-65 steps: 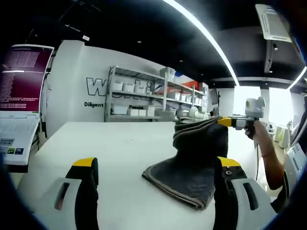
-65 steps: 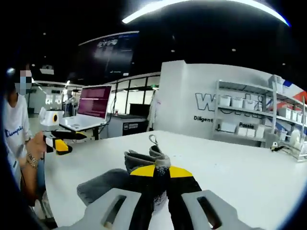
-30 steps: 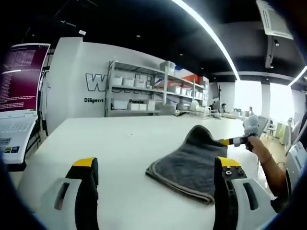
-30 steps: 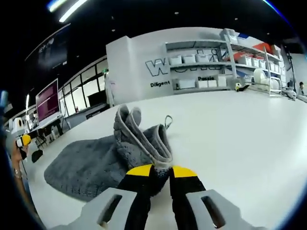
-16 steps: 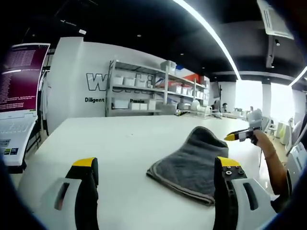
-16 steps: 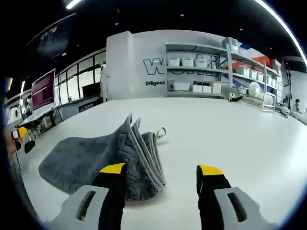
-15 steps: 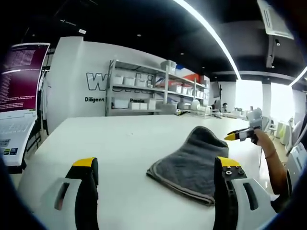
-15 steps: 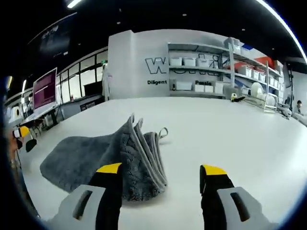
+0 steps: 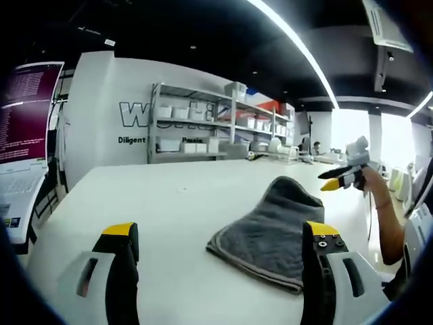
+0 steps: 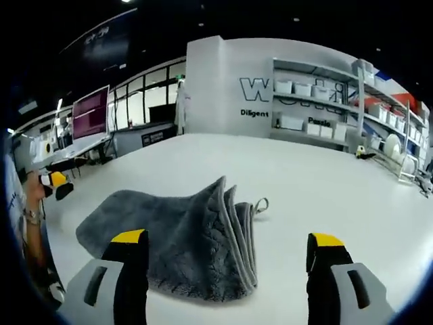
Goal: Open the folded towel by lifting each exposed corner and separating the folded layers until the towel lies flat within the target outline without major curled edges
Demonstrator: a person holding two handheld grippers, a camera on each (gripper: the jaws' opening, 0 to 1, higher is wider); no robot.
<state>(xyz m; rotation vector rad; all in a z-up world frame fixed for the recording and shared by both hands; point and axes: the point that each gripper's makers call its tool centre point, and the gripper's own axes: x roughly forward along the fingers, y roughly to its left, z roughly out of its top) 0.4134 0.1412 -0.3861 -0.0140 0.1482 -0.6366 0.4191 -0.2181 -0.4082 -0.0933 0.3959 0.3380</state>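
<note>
Grey terry, still bunched up: in the left gripper view your towel (image 9: 270,233) lies on the white table (image 9: 176,203), off toward the right jaw of the left gripper (image 9: 220,261). That gripper's jaws are spread wide with nothing between them, and the near hemmed edge of the cloth sits just ahead of the right one. A raised hump marks the far end of the towel, so it's clearly not flat. Past that hump you can see your right gripper (image 9: 336,179) held up in the air in your hand (image 9: 371,189), clear of the cloth. I can't tell from here whether its jaws are apart.

The right gripper view settles it: the right gripper (image 10: 226,267) is wide open and empty, and the towel (image 10: 176,233) lies straight ahead, between and just beyond the jaws. The stacked folded edges and the little hanging loop (image 10: 259,205) sit toward the right-hand jaw, with the fold lines running away from you. The single spread layer fans out to the left, toward the left gripper (image 10: 55,184).

So I'd say the right gripper is the better one for those stacked layers, coming in along the folds, and the left could pin the flat side.
</note>
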